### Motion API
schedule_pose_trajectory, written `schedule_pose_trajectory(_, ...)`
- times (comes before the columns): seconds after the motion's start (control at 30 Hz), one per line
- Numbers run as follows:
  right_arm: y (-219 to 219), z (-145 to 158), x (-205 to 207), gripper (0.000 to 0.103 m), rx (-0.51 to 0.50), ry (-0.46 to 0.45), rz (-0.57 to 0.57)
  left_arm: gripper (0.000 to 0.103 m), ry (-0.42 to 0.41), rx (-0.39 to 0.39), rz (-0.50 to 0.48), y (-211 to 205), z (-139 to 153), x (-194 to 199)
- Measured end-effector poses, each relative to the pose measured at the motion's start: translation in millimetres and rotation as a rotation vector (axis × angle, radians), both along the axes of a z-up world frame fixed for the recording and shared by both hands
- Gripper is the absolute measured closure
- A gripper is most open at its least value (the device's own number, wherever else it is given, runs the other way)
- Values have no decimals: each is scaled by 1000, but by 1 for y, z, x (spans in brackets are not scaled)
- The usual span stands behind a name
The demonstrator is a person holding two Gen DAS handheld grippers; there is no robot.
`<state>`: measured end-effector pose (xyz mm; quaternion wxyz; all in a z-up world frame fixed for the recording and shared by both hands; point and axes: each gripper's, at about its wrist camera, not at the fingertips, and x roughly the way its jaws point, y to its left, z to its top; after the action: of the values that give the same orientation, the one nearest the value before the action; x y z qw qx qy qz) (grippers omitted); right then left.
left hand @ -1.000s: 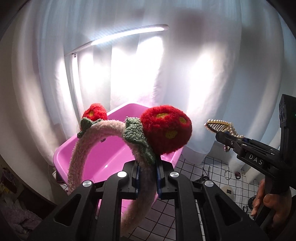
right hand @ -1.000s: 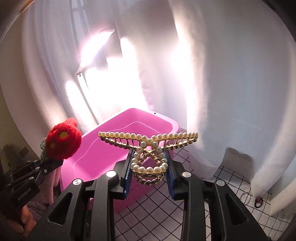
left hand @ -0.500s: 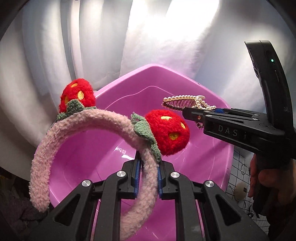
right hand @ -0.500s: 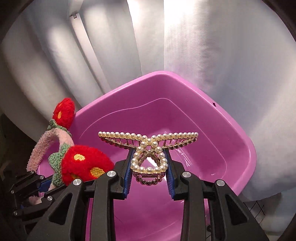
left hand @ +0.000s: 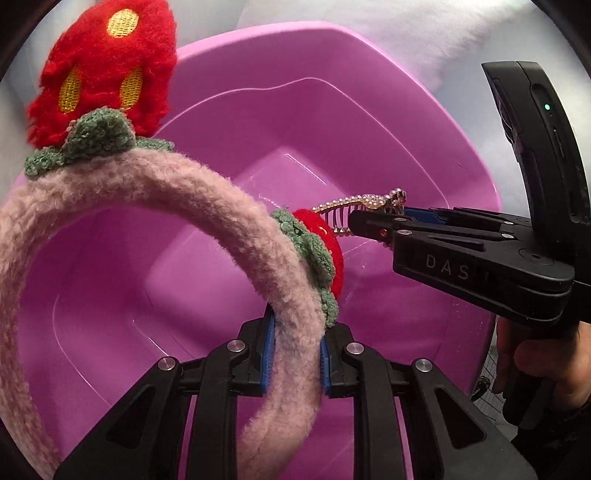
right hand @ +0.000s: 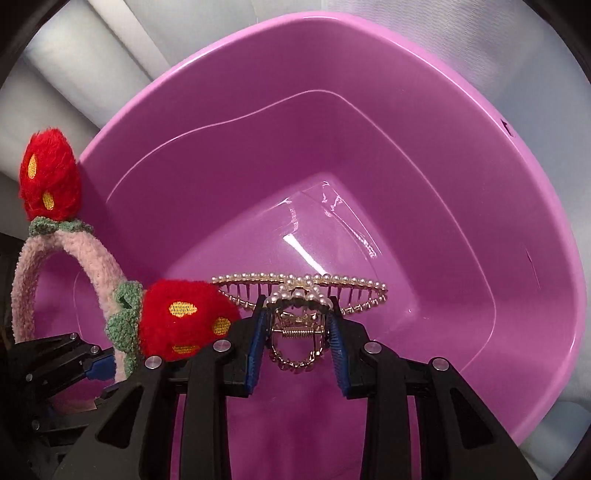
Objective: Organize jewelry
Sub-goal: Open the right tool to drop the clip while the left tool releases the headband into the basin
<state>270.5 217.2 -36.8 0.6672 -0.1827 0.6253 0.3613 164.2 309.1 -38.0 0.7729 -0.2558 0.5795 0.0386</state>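
Having swung down from facing the curtain to hanging over the pink tub (right hand: 480, 206), both loads now sitting inside its rim. Left claw (left hand: 293, 354) beginning to spread, the fuzzy strawberry headband (left hand: 229, 221) still touching its blue pads, so a drop seeming close. Right claw (right hand: 297, 354) staying narrow, gripping the pearl hair clip (right hand: 303, 291) above the tub floor. Showing little of any surface; only white curtain (right hand: 461, 26) behind the tub.
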Motion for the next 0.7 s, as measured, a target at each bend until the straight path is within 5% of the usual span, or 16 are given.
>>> schedule_pose_trajectory(0.1,9,-10,0,72,-42,30,8,83,66,-72,5,3,-16,4)
schedule_pose_trajectory(0.2,8,-10,-1,72,-38,40,1,81,93,-65,3,1,-19,6)
schedule_pose_trajectory(0.27,5,-10,10,67,-41,40,-8,64,133,-47,10,1,-23,7)
schedule_pose_trajectory(0.33,3,-9,10,60,-41,30,-11,37,131,-44,26,1,-21,7)
schedule_pose_trajectory(0.7,4,-3,7,60,-25,13,-8,29,96,18,49,4,-6,-2)
